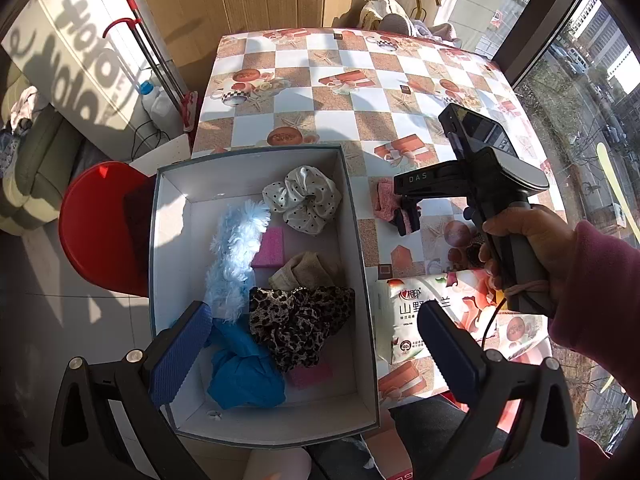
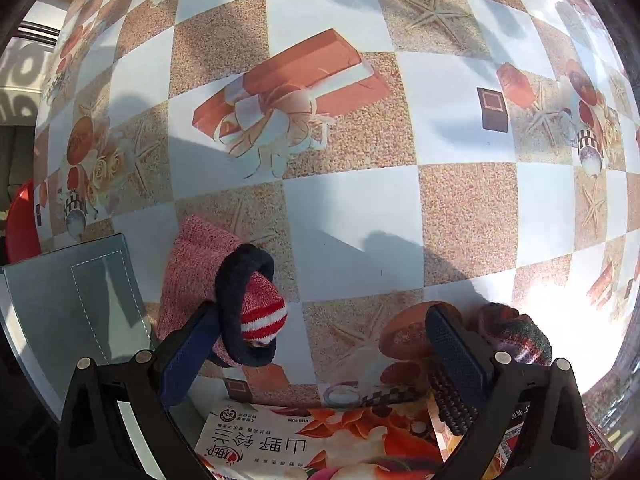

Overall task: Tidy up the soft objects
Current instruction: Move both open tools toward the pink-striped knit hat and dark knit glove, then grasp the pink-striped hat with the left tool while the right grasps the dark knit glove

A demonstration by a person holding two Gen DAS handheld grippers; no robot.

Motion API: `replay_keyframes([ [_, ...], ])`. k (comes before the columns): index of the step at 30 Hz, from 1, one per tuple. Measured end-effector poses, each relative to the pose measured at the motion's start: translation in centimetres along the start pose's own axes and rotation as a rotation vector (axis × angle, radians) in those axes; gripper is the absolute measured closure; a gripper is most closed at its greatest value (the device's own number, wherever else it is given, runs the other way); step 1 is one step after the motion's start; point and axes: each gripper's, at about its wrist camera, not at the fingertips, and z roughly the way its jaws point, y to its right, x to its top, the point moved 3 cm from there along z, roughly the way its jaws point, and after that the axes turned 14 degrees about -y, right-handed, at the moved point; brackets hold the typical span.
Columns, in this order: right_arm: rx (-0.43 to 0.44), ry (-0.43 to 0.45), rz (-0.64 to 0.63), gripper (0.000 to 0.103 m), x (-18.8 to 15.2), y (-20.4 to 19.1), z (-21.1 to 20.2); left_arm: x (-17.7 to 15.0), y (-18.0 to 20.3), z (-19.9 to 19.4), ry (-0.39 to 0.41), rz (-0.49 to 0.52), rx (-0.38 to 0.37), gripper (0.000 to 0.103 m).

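**Two grippers working over a box of soft things**

Two grippers are hovering above a checkered table (image 1: 352, 80). The left gripper (image 1: 316, 344) is hanging over the open white box (image 1: 172, 264) with its fingers (image 1: 180, 352) spread wide and gripping nothing. Inside the box are lying a polka-dot scrunchie (image 1: 306, 200), a pale blue fluffy piece (image 1: 236, 256), a pink sponge (image 1: 270, 249), a beige cloth (image 1: 304, 274), a leopard-print scrunchie (image 1: 300, 320) and a blue cloth (image 1: 244, 376).

The right gripper (image 2: 320, 356), held in a hand (image 1: 528, 256) with a magenta sleeve (image 1: 600, 300), is sitting just to the right of the box. Its fingers (image 2: 456, 352) are parted and empty, with the left one touching a pink knitted sock (image 2: 196, 272) ringed by a dark navy hair band (image 2: 236, 300). A plaid scrunchie (image 2: 516, 336) is lying just beyond the right finger. A printed tissue pack (image 2: 304, 444) is lying on the table near the box, below both fingers.
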Motion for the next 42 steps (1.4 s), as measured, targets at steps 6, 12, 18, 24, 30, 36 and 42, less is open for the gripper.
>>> replay_keyframes([
  [6,0.307,0.019,0.150,0.000,-0.8,6.1,-6.0,1.8,2.3,0.5,-0.004,0.069,-0.017,0.000],
  [12,0.468,-0.031,0.074,0.000,-4.0,9.7,-11.4,4.6,5.9,0.8,-0.001,0.147,-0.046,0.000],
  [18,0.255,-0.110,-0.116,0.000,-4.3,10.9,-12.6,7.2,8.6,2.4,-0.048,0.152,-0.058,0.000],
  [24,0.054,-0.251,-0.274,0.000,-2.1,11.7,-6.1,9.6,10.1,4.8,-0.111,0.091,-0.069,0.000],
  [30,-0.044,-0.422,-0.446,0.000,-0.1,9.3,-0.7,10.6,10.4,6.1,-0.145,0.037,-0.026,0.000],
  [36,-0.127,-0.570,-0.616,0.000,0.3,6.7,3.5,11.5,10.7,7.6,-0.173,-0.012,0.010,0.000],
  [42,-0.118,-0.524,-0.614,0.000,0.5,7.3,4.0,13.5,12.2,10.1,-0.194,-0.019,0.028,0.000],
])
